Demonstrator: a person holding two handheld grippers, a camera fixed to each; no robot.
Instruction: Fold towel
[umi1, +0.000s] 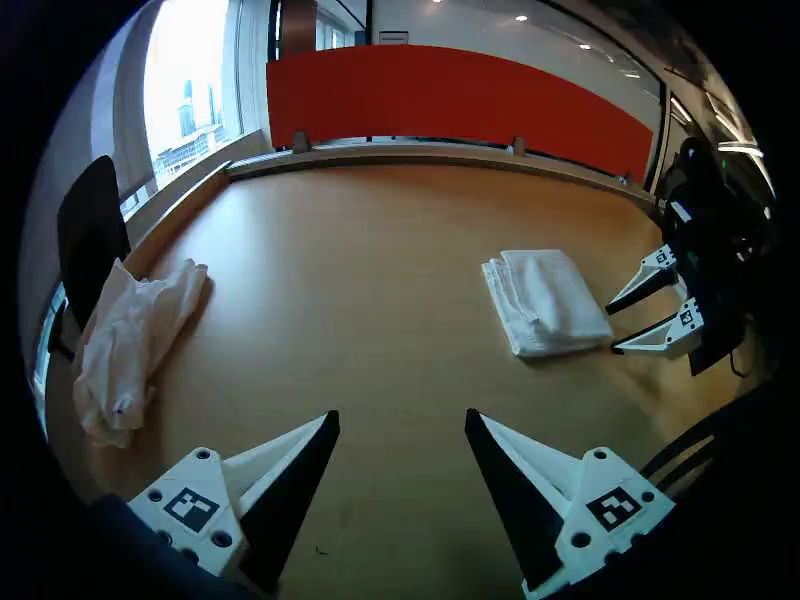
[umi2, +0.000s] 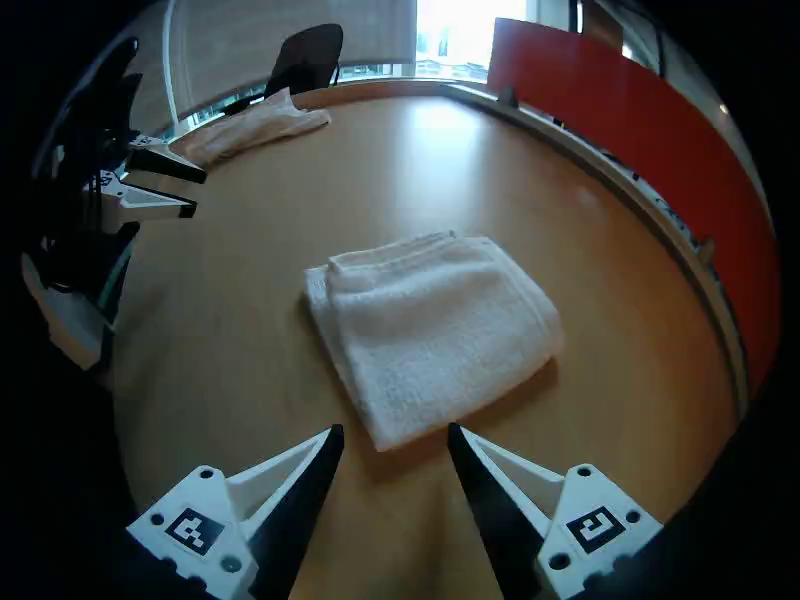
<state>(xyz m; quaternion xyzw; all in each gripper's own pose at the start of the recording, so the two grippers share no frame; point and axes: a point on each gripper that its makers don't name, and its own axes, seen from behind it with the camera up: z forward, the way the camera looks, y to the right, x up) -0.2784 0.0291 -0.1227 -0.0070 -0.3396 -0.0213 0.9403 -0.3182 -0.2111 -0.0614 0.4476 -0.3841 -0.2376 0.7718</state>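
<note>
right gripper (umi2: 390, 430) jaws open, empty | towel (umi2: 430, 335) folded, 12 o'clock, near | left gripper (umi1: 402, 415) jaws open, empty, farther off

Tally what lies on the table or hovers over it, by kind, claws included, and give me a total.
folded towel: 1
crumpled white cloth: 1
claws: 2, the left claw and the right claw, both open
Total: 4
</note>
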